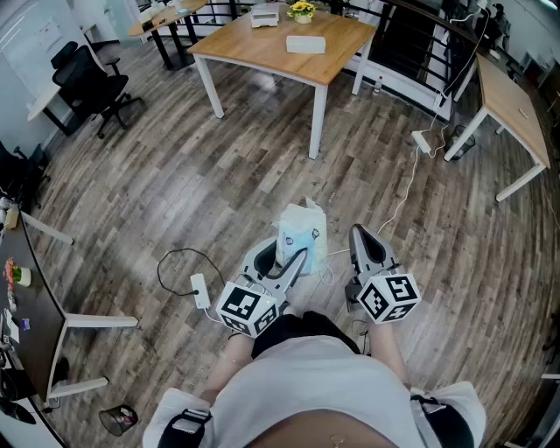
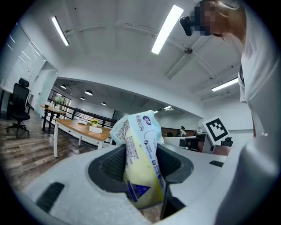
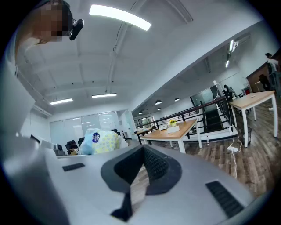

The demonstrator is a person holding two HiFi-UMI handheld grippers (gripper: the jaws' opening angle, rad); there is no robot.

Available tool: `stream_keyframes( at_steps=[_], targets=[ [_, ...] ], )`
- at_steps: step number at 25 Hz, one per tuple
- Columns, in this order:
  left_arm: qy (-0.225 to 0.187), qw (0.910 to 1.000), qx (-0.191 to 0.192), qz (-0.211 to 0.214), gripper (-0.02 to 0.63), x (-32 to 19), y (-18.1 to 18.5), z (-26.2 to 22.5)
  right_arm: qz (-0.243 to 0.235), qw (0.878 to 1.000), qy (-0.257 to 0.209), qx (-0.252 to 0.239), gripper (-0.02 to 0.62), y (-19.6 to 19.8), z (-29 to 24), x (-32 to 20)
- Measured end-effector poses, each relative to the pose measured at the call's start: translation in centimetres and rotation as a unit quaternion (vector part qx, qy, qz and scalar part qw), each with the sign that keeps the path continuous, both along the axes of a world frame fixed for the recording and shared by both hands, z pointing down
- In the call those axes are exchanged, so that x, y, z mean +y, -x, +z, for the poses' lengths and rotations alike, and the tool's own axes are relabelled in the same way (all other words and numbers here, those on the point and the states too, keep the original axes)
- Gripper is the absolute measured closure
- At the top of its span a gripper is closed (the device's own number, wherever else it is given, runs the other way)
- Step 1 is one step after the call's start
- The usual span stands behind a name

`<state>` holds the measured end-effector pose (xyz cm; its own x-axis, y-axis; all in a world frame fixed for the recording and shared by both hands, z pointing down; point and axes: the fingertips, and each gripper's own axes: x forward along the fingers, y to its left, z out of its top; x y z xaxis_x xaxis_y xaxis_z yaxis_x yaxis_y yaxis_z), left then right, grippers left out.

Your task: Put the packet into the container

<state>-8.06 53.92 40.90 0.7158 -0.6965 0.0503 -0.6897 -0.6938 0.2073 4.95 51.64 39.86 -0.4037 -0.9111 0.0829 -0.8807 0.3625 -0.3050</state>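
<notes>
The packet (image 1: 302, 229) is a pale blue and yellow plastic pouch with blue print. It stands upright between the jaws of my left gripper (image 1: 285, 255), which is shut on its lower half. In the left gripper view the packet (image 2: 141, 158) fills the gap between the black pads, its top tilted left. My right gripper (image 1: 365, 242) hovers just right of it at about the same height, jaws together and holding nothing. In the right gripper view the packet (image 3: 99, 141) shows off to the left. No container shows near the grippers.
Both grippers hang over a wood-plank floor. A wooden table (image 1: 262, 54) with a white box (image 1: 305, 44) and a flower pot (image 1: 302, 10) stands ahead. A power strip with cable (image 1: 200, 290) lies left on the floor, a desk (image 1: 512, 101) at right, office chairs (image 1: 87, 79) at left.
</notes>
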Motion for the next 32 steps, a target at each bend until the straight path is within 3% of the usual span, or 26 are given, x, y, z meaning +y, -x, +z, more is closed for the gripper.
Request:
stream_keyframes(
  at_steps=[20, 32],
  targets=[
    [-0.010, 0.9994, -0.015, 0.031, 0.407, 1.2, 0.7, 0.1, 0.014, 1.000, -0.005, -0.008, 0.584, 1.1, -0.1, 1.7],
    [-0.029, 0.9986, -0.019, 0.041, 0.407, -0.3, 3.7, 0.9, 0.023, 1.000, -0.005, -0.005, 0.584, 3.9, 1.5, 0.8]
  ],
)
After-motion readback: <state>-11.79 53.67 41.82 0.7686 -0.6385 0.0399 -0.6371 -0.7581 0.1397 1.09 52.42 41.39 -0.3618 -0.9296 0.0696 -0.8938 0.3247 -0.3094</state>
